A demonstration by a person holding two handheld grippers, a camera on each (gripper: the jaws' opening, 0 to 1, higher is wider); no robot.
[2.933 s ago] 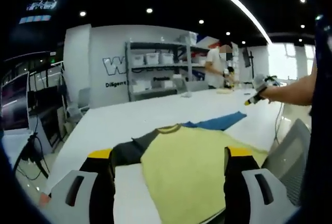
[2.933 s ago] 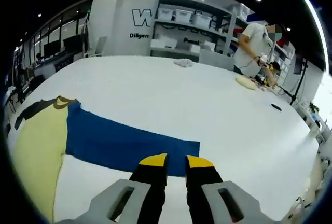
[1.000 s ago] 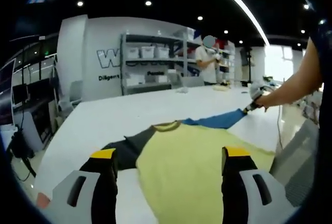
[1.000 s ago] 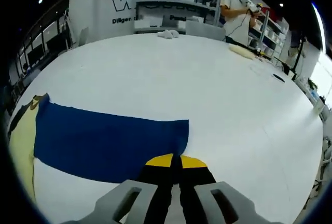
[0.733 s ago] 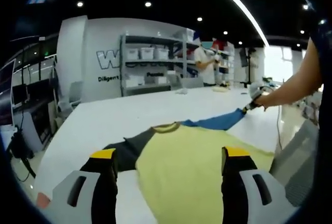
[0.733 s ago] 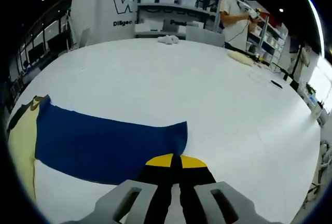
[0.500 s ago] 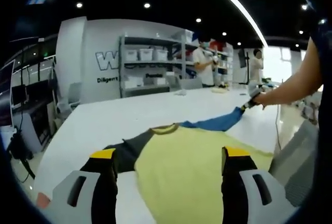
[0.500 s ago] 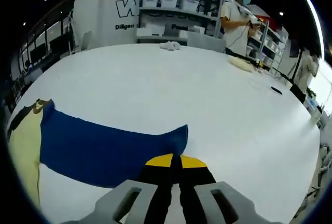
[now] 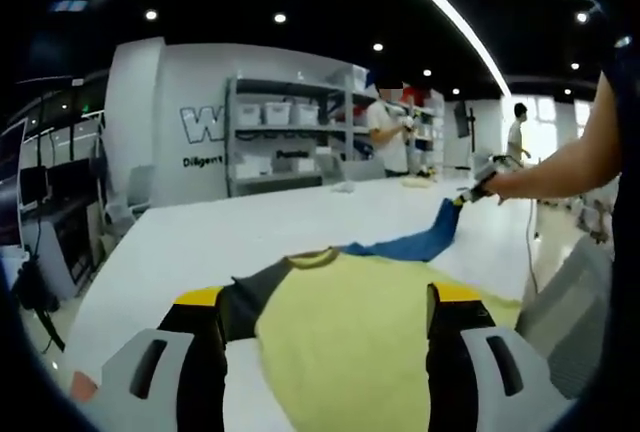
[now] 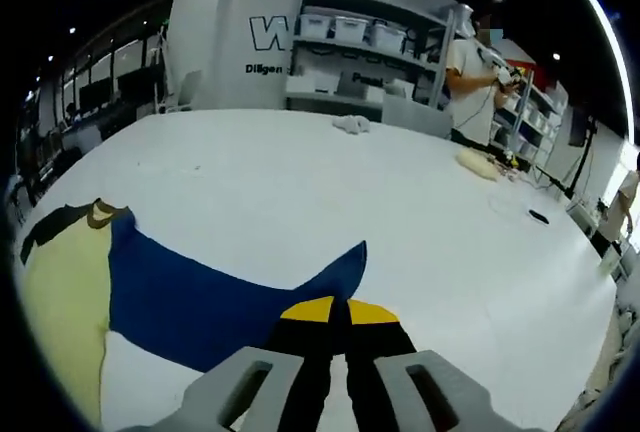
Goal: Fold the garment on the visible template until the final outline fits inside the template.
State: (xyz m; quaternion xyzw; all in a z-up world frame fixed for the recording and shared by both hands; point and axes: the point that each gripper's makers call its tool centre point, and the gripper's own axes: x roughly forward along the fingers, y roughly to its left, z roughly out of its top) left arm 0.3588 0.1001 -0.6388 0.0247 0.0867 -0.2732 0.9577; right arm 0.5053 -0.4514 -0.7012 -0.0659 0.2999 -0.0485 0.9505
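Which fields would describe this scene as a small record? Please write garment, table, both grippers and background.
garment: shirt with yellow body, blue sleeve, dark sleeve
blue sleeve: cuff end lifted off the table, rest sagging to the body
table: large, white
right gripper: fingers closed on the blue sleeve cuff
left gripper: fingers apart, above the yellow body, holding nothing
background: shelf with bins; a person standing near it

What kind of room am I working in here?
Probably a lab or workshop: a very large white table, metal shelving stacked with storage bins against a lettered wall, and another person working at the table's far edge.
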